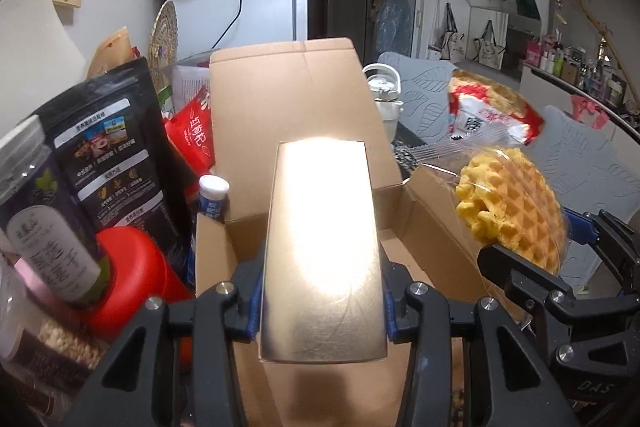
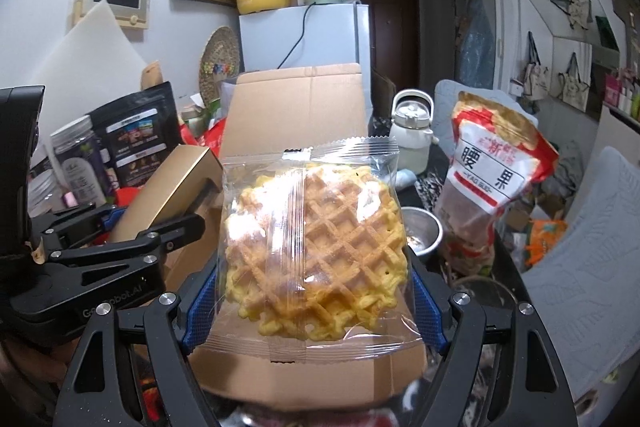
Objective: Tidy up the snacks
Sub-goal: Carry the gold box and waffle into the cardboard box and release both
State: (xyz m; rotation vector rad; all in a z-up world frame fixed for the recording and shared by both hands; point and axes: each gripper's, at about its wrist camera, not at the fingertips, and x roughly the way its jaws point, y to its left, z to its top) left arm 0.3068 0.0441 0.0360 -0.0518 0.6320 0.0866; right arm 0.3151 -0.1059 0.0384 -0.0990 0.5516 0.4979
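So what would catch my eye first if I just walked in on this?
Probably the wrapped waffle, bright yellow, pinched in the right gripper over the open cardboard box. Next, the shiny gold box in the left gripper beside it, glaring with reflected light. Then the red cashew bag standing to the right.

The waffle (image 2: 316, 255) is golden yellow with a grid pattern, in a clear wrapper; the box (image 1: 324, 251) clamped in the other tool is shiny gold. The cardboard carton (image 1: 288, 107) is plain brown, the cashew bag (image 2: 492, 179) red and white, the pouch (image 1: 108, 155) black.
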